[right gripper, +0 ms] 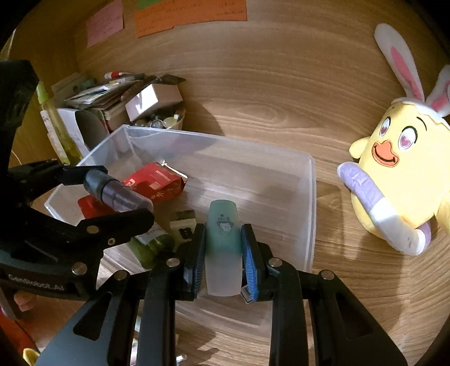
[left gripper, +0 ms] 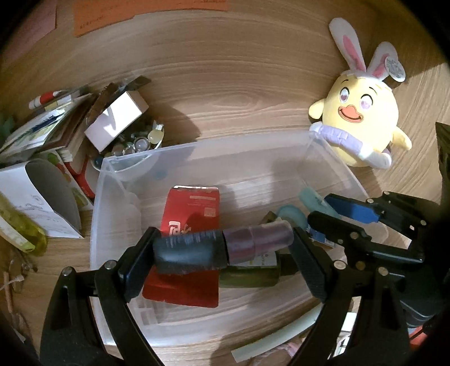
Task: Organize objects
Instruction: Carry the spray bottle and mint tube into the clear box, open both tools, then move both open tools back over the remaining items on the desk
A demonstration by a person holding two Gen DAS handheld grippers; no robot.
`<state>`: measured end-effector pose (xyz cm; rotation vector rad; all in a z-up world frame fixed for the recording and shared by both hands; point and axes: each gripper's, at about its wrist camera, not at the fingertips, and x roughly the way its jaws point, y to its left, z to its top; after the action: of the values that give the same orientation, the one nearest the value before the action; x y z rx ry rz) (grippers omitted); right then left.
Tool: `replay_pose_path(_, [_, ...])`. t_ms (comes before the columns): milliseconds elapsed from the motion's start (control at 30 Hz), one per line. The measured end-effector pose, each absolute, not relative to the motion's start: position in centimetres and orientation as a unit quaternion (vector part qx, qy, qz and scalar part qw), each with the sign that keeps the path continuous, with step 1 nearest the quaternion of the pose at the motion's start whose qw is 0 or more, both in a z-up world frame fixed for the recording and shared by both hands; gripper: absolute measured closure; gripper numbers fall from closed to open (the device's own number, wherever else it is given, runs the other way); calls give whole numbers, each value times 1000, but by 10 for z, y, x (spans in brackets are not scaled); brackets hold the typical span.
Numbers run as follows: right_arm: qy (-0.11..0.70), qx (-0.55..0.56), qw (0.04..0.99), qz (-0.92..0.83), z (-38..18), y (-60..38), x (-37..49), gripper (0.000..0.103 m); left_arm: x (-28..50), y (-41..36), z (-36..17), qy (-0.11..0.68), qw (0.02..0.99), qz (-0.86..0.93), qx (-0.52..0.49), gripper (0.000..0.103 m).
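Observation:
A clear plastic bin (left gripper: 332, 152) (right gripper: 309, 197) sits on the wooden desk. Inside lie a red packet (left gripper: 194, 208) (right gripper: 157, 180) and a green bottle (left gripper: 253, 273) (right gripper: 153, 247). My left gripper (left gripper: 222, 247) (right gripper: 118, 194) is shut end to end on a dark tube with a purple cap (left gripper: 225, 247) (right gripper: 118, 194), held crosswise over the bin. My right gripper (right gripper: 223, 247) (left gripper: 332, 216) is shut on a pale teal tube (right gripper: 223, 222) (left gripper: 309, 198), also above the bin's near side.
A yellow plush chick with rabbit ears (left gripper: 362, 112) (right gripper: 399, 174) lies right of the bin. Left of it are a pile of books and boxes (left gripper: 56, 132) (right gripper: 112, 95) and a bowl of glass beads (left gripper: 135, 143) (right gripper: 160, 122). Paper notes (right gripper: 191, 14) hang behind.

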<state>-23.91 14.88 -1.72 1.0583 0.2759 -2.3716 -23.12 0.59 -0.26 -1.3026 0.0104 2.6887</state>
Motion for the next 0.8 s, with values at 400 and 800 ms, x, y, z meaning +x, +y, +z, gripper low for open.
replay_pose_path(400, [95,358,261,-891,16,164,-218,58,-203,5,34,9,75,917,-391,7])
replay_pose_path(800, [65,330,263,-904,32,203,-156,40,-137,7,42,17,71,927,-367,3])
